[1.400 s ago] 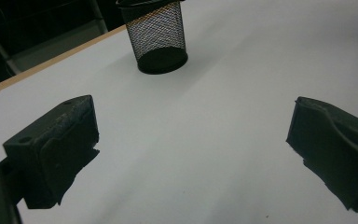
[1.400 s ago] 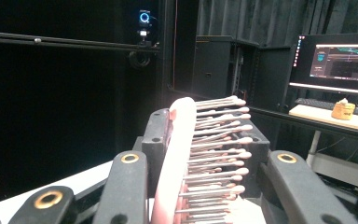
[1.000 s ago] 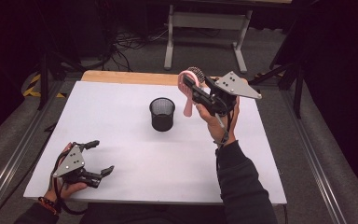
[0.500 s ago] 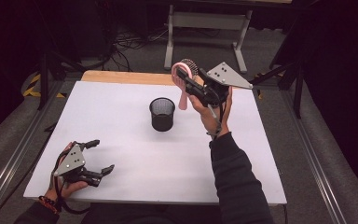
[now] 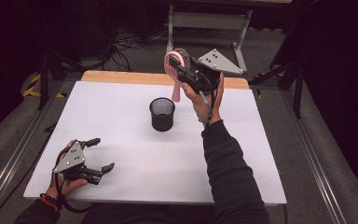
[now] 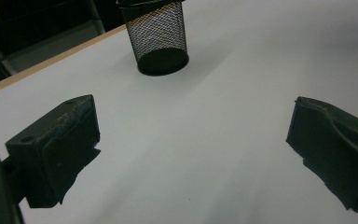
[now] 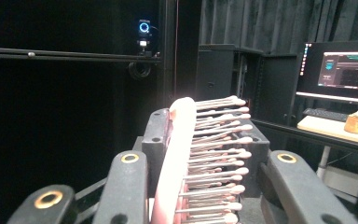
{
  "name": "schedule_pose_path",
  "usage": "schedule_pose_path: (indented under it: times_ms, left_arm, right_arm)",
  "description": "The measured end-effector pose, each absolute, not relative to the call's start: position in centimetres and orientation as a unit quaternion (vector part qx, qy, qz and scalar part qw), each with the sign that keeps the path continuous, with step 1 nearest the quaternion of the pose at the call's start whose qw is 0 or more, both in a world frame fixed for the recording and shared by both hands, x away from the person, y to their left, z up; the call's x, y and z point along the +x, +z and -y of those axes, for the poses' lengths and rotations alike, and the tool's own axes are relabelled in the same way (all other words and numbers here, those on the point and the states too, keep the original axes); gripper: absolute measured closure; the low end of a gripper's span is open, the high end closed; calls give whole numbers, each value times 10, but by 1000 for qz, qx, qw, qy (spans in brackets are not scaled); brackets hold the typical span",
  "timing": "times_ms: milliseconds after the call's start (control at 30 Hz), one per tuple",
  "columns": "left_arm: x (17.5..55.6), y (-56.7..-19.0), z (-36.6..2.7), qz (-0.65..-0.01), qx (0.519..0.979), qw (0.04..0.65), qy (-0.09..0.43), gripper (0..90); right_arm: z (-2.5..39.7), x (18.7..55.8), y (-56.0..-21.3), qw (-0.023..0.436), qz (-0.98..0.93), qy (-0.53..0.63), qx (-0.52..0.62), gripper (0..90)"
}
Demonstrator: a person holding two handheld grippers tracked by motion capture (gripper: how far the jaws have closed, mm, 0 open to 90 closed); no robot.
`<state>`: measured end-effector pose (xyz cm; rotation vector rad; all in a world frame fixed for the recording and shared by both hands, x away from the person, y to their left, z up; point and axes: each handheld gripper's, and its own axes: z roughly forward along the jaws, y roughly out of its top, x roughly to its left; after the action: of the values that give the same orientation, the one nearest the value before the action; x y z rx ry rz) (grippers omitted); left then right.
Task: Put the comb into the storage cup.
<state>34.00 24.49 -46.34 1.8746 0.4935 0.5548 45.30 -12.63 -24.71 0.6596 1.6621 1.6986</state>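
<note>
A pink hairbrush [image 5: 176, 88] with pale bristles is held up in the air, handle pointing down, just right of and beyond the black mesh cup [image 5: 162, 113]. My right gripper [image 5: 181, 70] is shut on the brush's head. In the right gripper view the hairbrush [image 7: 179, 154] stands edge-on between the jaws, bristles to the right, with my right gripper [image 7: 206, 156] closed around it. My left gripper [image 5: 102, 153] rests open on the white table [image 5: 121, 107] at the near left. The left gripper view shows the mesh cup [image 6: 161, 39] ahead and my left gripper [image 6: 191, 140] with nothing between its jaws.
A wooden strip [image 5: 121, 77] runs along the table's far edge. A metal stand [image 5: 205, 21] is on the floor beyond it. Metal rails [image 5: 14, 158] flank the table. A monitor [image 7: 349, 70] and desk sit off in the dark room.
My right gripper has carried the hairbrush leftward and higher, toward the space over the mesh cup. The left gripper has stayed put, open.
</note>
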Motion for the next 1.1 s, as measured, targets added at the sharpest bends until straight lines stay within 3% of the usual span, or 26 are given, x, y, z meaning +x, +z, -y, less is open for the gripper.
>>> schedule_pose_path:
  times_ms: [467, 1100]
  left_arm:
    - [344, -468, -239, -204, 794, 528, 222, 31]
    - [340, -463, -237, -188, 793, 533, 229, 31]
  right_arm:
    - [122, 468, -257, 314, -636, 653, 264, 634]
    - [104, 471, -300, 292, -644, 646, 287, 634]
